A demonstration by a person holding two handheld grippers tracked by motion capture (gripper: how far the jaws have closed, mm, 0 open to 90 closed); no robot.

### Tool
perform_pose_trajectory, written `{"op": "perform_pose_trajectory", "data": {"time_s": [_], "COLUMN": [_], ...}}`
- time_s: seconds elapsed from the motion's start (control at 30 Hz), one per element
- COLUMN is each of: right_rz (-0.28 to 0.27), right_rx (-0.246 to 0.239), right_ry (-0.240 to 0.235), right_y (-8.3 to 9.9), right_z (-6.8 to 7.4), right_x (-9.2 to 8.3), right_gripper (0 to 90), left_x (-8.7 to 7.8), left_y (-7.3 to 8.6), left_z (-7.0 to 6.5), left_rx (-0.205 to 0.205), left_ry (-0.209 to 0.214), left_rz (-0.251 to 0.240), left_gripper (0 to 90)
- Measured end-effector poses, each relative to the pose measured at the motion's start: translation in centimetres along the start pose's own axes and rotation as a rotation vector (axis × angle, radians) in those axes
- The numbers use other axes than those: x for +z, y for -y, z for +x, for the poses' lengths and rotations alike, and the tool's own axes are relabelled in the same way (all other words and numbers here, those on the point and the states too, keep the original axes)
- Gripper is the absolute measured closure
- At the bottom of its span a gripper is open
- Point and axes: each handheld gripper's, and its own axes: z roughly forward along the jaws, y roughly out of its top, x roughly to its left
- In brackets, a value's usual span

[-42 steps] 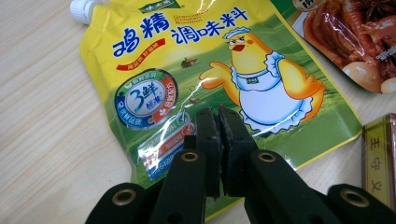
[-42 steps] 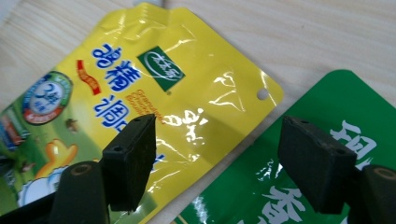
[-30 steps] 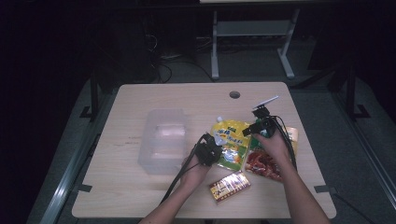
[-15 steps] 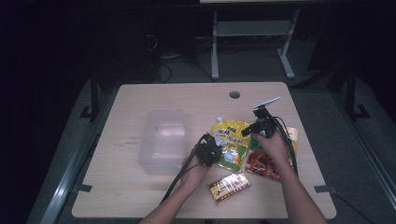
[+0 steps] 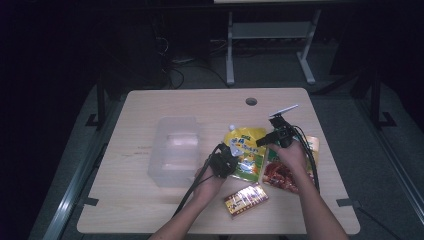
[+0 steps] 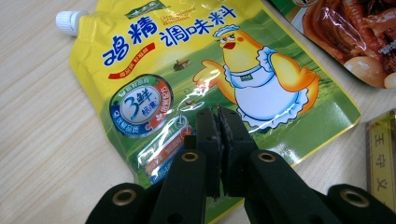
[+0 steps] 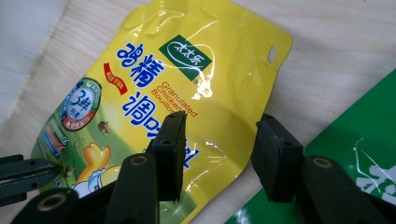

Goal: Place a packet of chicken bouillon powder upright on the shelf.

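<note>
Centrally on wooden table (image 5: 150, 210): yellow spouted bouillon pouch (image 5: 246, 150), flat, white cap toward far-left corner of pouch. Chicken cartoon and "Granulated Chicken Bouillon" legible on its face.

Left gripper (image 5: 226, 161): over pouch's near-left portion; jaws clenched together, pads meeting, nothing between them. Tips low over printed face near round blue badge in left gripper view (image 6: 218, 122). Contact with pouch surface: cannot tell.

Right gripper (image 5: 266, 140): at pouch's far-right edge; jaws released, wide gap between pads. In right gripper view (image 7: 219, 140), 1 pad above pouch's printed face, the other beyond pouch's edge over bare wood; pouch edge between the 2. Not closed on anything.

Clear plastic container (image 5: 176, 150): left of pouch, upright, apparently empty.

Red-brown clear-fronted food packet (image 5: 280, 175): just right of pouch, under right hand (image 5: 289, 156); a green-and-orange packet (image 5: 313, 146) partly visible beyond it.

Small gold-and-red packet (image 5: 245, 199): near table's front edge, apart from pouch, between the 2 forearms.

Round hole (image 5: 251, 101): in tabletop at far side.
</note>
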Motion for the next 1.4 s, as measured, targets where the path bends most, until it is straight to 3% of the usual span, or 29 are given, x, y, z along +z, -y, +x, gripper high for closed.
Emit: {"op": "perform_pose_trajectory", "data": {"time_s": [0.13,0.37,0.5,0.67,0.73,0.83,1.17,1.2,1.4], "right_rz": [0.006,0.008,0.002,-0.002,-0.008,-0.014,-0.070,-0.089,-0.142], "right_rx": [0.008,0.011,-0.005,0.005,0.004,-0.002,-0.057,-0.079,-0.125], "right_ry": [0.016,0.030,0.038,0.020,0.012,0.010,-0.007,-0.009,-0.022], "right_y": [0.0,-0.1,-0.2,-0.3,-0.3,-0.3,-0.3,-0.3,-0.2], "right_z": [-0.2,-0.3,-0.3,-0.5,-0.6,-0.5,0.5,0.8,1.4], "right_x": [0.2,0.9,1.0,0.9,0.9,0.6,-1.4,-1.9,-3.6], "right_gripper": [63.7,67.8,77.7,88.3,88.7,89.4,89.6,89.7,89.7], "left_x": [0.0,0.1,0.1,0.1,0.0,0.0,-0.6,-0.8,-1.3], "left_y": [0.0,0.0,0.0,0.0,0.0,0.0,0.0,-0.1,-0.2], "left_z": [0.0,0.1,0.1,0.1,0.2,0.3,0.9,0.9,1.4], "left_rx": [0.000,0.005,0.008,-0.002,0.002,-0.008,-0.090,-0.091,-0.136], "left_ry": [-0.001,0.004,0.004,0.005,0.000,-0.004,0.051,0.048,0.031], "left_rz": [0.000,-0.001,-0.003,-0.009,-0.005,-0.006,-0.031,-0.034,-0.063], "left_gripper": [87.2,87.2,87.1,85.9,84.8,80.5,60.5,54.9,41.8]}}
